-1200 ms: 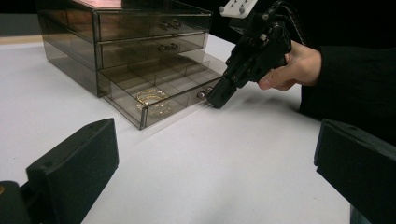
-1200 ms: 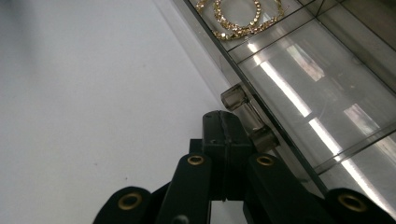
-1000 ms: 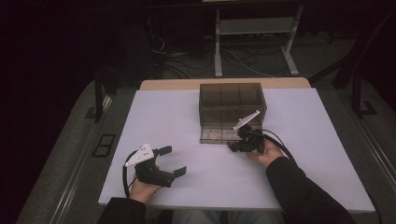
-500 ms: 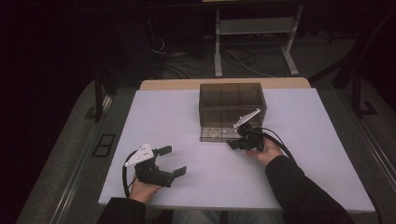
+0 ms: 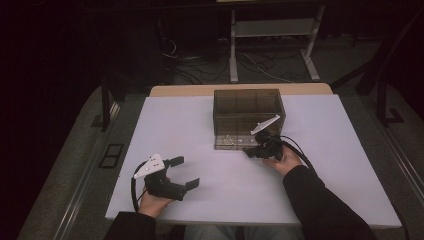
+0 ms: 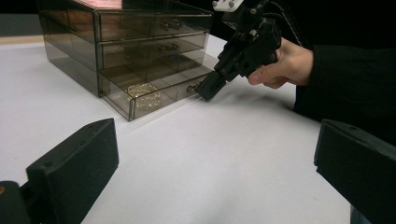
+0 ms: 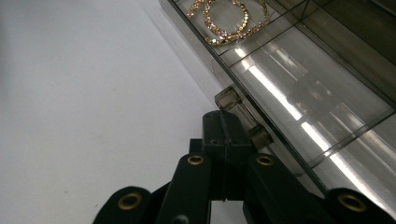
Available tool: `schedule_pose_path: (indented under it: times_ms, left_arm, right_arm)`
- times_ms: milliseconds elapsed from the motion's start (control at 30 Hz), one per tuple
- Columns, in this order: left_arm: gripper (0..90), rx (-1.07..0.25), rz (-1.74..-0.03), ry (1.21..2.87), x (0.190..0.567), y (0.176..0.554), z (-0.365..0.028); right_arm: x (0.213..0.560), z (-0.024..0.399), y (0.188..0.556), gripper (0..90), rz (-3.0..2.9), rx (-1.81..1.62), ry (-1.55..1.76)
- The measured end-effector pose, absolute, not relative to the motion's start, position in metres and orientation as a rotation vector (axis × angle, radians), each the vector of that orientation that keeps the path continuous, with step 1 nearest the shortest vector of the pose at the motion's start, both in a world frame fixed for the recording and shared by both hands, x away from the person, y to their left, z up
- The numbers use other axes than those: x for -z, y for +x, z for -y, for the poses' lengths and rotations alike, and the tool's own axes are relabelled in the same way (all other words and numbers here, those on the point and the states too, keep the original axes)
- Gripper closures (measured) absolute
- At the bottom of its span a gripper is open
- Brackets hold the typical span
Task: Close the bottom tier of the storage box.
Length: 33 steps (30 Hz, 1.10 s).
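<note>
A smoky clear box of three drawers (image 5: 247, 107) stands at the table's middle back. Its bottom drawer (image 6: 154, 93) is slid out a little and holds a gold bracelet (image 6: 142, 91) (image 7: 229, 23). My right gripper (image 5: 248, 152) (image 6: 205, 93) (image 7: 224, 123) is shut, its jaws pressed flat together with nothing between them. Its tip rests against the clear handle (image 7: 243, 116) on that drawer's front. My left gripper (image 5: 186, 172) (image 6: 215, 140) lies open near the front left of the table, well away from the box, with nothing between its fingers (image 6: 79, 163).
The white table top (image 5: 200, 125) spreads bare around the box. Beyond the table's far edge are a dark floor with cables (image 5: 200, 70) and a white metal frame (image 5: 272, 37). The person's right sleeve (image 5: 320, 205) lies across the front right.
My right gripper has edged slightly left and toward the box front. The left gripper has stayed in place.
</note>
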State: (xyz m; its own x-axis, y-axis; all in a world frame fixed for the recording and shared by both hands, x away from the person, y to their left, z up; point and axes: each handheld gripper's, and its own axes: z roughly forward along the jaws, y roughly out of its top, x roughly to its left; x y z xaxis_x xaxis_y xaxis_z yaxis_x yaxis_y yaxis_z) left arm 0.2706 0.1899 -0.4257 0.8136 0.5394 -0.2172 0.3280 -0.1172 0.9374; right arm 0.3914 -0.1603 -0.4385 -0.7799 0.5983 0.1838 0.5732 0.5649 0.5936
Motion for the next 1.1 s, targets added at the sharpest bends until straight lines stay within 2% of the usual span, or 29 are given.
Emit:
schedule_pose_path:
  times_ms: [1100]
  left_arm:
    - [0.0,-0.208,-0.677,1.723,0.426,0.271,-0.190]
  right_arm:
    - [0.441,0.167,0.404,89.1,-2.640,-1.085,1.140]
